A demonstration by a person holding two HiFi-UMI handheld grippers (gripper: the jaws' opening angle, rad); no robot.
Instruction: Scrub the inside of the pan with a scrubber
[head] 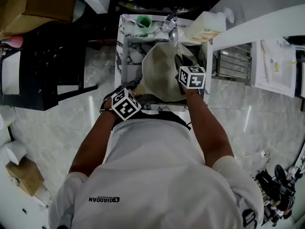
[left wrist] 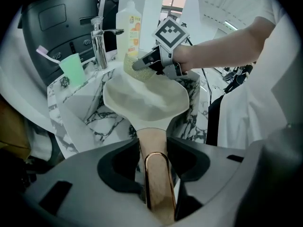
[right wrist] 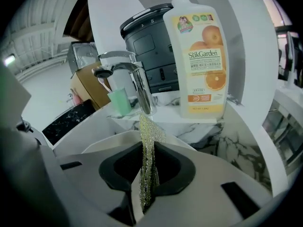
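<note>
Landmark: the tap (right wrist: 137, 84) at the back of the sink (left wrist: 94, 117); every place below is given from it

Pan: the pan (left wrist: 147, 100) sits in the basin straight under the tap, with its cream inside facing up and back toward me

Long axis: the copper handle (left wrist: 156, 174) runs from the bowl straight away from the tap toward my body, and ends between the jaws of my left tongs

Left tongs: the left tongs (left wrist: 155, 145) stand wide, with the handle lying between the jaws and a dark gap on each side; the pads do not look pressed on it, so I judge that the sink carries the pan and my grip does not

Right tongs: the right tongs (right wrist: 147, 150) are closed on the scrubber (right wrist: 149, 131), a thin yellow-green mesh pinched edge-on, its free end poking out toward the tap

Key relation: the scrubber is at the pan's rim on the tap side, just below the spout; I cannot tell whether it touches the rim; the surface to scrub lies from there downward and away from the tap, along the handle's line

Nearer hand: my right is close to the tap and over the bowl; my left is at the end farthest from the tap

Next move, as I judge it: close my left on the handle, then draw the scrubber off the rim and into the bowl, away from the tap

Watch: the soap bottle (right wrist: 201, 60) stands just beside the tap on my right tongs' side
</note>
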